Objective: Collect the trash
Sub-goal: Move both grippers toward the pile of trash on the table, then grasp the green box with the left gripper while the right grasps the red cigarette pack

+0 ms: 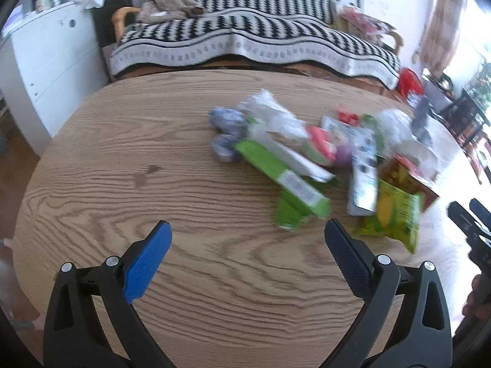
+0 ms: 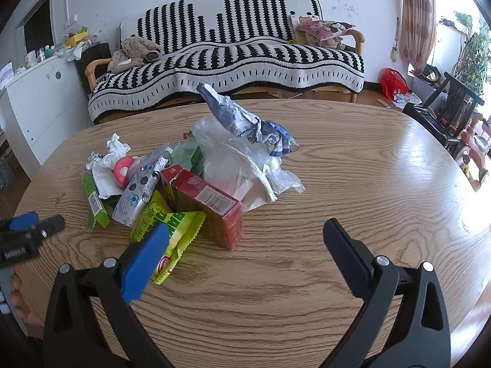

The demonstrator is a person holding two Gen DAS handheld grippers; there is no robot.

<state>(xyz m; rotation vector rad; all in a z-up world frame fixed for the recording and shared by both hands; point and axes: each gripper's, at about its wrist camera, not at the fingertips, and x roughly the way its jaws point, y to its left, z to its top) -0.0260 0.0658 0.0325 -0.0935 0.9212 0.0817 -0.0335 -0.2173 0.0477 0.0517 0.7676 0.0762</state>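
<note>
Your left tool (image 1: 248, 235) hangs over the wooden worktop (image 1: 172, 190) with its two pads spread wide and nothing between them. The trash pile (image 1: 322, 159) lies ahead of it and off to its right, blurred in this view; the nearest piece is a long green carton (image 1: 284, 181), just beyond the tool's right pad. Past that sit crumpled clear plastic (image 1: 273, 113) and a yellow-green snack wrapper (image 1: 394, 219), further right.

Your right tool (image 2: 245, 236) is likewise fully spread and grips nothing. The pile sits ahead of it and toward its left. The snack wrapper (image 2: 167, 230) lies under and just beyond its left pad (image 2: 144, 263); whether the pad touches it you cannot tell. A red box (image 2: 211, 202) rests straight ahead, between the line of the two pads, leaning against the heap. Behind the box lies a clear plastic bag (image 2: 245, 165) topped by crumpled blue-and-white paper (image 2: 242, 116). Left of the box are a pale blue printed carton (image 2: 138, 190), a pink-and-white round item (image 2: 122, 168), white tissue (image 2: 107, 165) and the green carton (image 2: 95, 199).

Your left tool (image 2: 33, 224) shows at the far left edge of the right wrist view, near the pile's left side. A striped sofa (image 2: 245, 55) stands beyond the worktop.
</note>
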